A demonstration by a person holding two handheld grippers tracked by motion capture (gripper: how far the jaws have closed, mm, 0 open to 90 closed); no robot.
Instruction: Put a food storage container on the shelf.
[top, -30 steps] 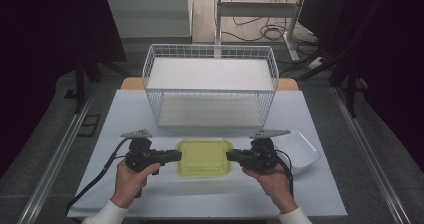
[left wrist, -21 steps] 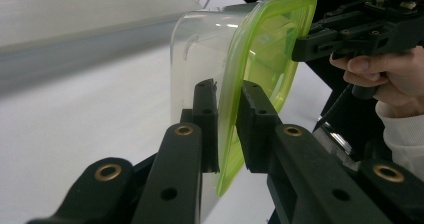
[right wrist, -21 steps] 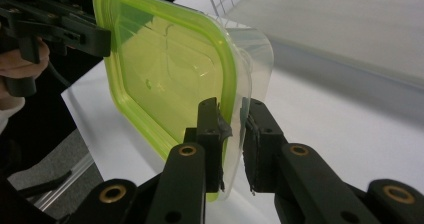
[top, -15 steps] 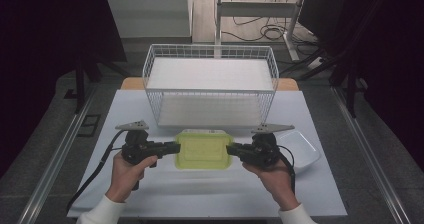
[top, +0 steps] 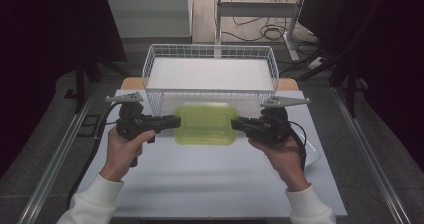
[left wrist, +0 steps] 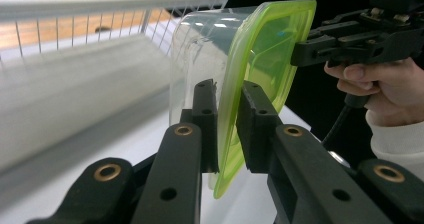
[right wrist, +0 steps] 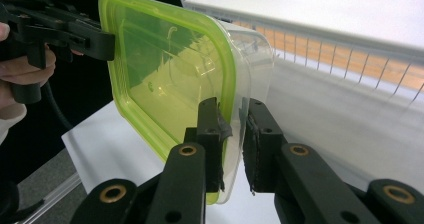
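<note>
A clear plastic container with a yellow-green lid (top: pixel 206 123) hangs above the white table, held level between both hands. My left gripper (top: pixel 176 122) is shut on the lid's left rim; in the left gripper view its pads pinch the green lid edge (left wrist: pixel 227 129). At the opposite end my right gripper (top: pixel 234 124) is shut on the right rim, its pads squeezing the lid and clear wall (right wrist: pixel 232 134). A white wire basket (top: pixel 210 74) stands just beyond the container, open at the top.
A white dish (top: pixel 311 151) lies on the table by the right wrist. The white tabletop (top: pixel 200 179) spreads below the container. Metal rails (top: pixel 60 154) run along both sides, and cables lie on the floor behind the basket.
Both grippers have risen with the container, lifting it off the table and carrying it toward the basket's front wall.
</note>
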